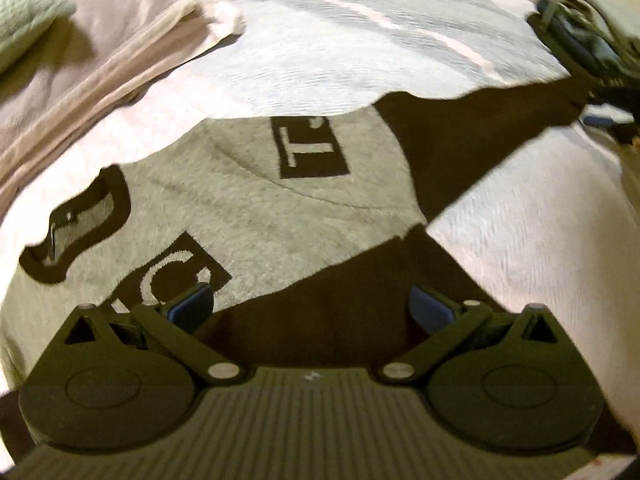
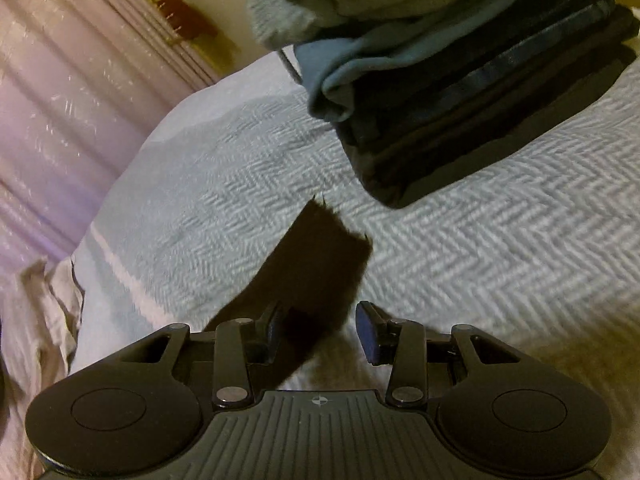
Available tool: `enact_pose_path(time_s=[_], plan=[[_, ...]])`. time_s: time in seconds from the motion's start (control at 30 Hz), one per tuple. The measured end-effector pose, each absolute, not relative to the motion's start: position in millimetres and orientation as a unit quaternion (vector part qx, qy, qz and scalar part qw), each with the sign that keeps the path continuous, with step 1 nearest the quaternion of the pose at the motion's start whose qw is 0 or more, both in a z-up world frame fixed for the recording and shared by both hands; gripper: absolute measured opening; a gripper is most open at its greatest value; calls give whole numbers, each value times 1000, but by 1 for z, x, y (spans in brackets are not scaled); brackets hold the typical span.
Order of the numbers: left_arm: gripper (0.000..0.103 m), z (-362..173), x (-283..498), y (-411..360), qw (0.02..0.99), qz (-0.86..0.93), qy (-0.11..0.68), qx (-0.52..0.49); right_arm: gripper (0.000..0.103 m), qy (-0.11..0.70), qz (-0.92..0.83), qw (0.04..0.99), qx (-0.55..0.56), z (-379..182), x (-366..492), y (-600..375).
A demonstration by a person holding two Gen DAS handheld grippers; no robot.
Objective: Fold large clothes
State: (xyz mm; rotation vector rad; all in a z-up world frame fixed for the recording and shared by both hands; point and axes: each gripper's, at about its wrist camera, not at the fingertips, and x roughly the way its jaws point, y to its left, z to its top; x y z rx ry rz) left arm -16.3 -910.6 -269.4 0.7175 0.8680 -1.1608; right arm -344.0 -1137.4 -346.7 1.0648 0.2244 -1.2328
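1. The left gripper (image 1: 310, 306) hangs over a grey sweatshirt (image 1: 256, 216) with dark sleeves and dark letter patches, its fingers spread wide and released, nothing between them
2. The sweatshirt lies spread flat on a bed covered by a pale herringbone bedspread (image 1: 360, 40)
3. One dark sleeve (image 1: 460, 140) reaches toward the far right; another dark part lies just under the left gripper
4. The right gripper (image 2: 322, 332) has its fingers apart and released, with the frayed dark sleeve end (image 2: 320, 248) lying between and beyond them, not pinched
5. A stack of folded clothes (image 2: 460, 80) sits on the bedspread beyond the sleeve end, well apart from it
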Motion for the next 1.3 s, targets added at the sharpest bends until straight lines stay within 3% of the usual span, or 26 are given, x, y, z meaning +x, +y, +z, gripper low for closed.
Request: enact_pose_path(time_s=[0.2,0.23,0.27,0.3,0.53,0.77,0.9,1.07,1.3], plan=[[102,-267,-21,-913,696,-509,397,314,37,61,-535,680,497,-354,-355,-1145],[102,-267,-22,-912,697,-509,397,312,30,54,-537,681,495,-351,-357,-1143],[102,-266,-22,-910,698,-508,398,311,10,53,-540,683,489,-347,-359,-1140],[102,-265,-22,-908,699,-507,398,310,6,57,-541,687,482,-342,-358,-1138],[102,-249,-1,-871,727,-479,402,282,4,134,-527,769,336,-261,-282,-1084],[102,-221,52,-786,762,-448,408,228,4,159,-358,894,218,-207,-96,-953],[102,-216,89,-716,779,-422,413,210,4,159,-288,924,197,-227,12,-884],[102,-233,128,-641,795,-377,432,198,4,219,-226,934,169,-303,131,-815],[102,-256,156,-586,799,-351,455,177,4,254,-207,938,115,-350,193,-780]])
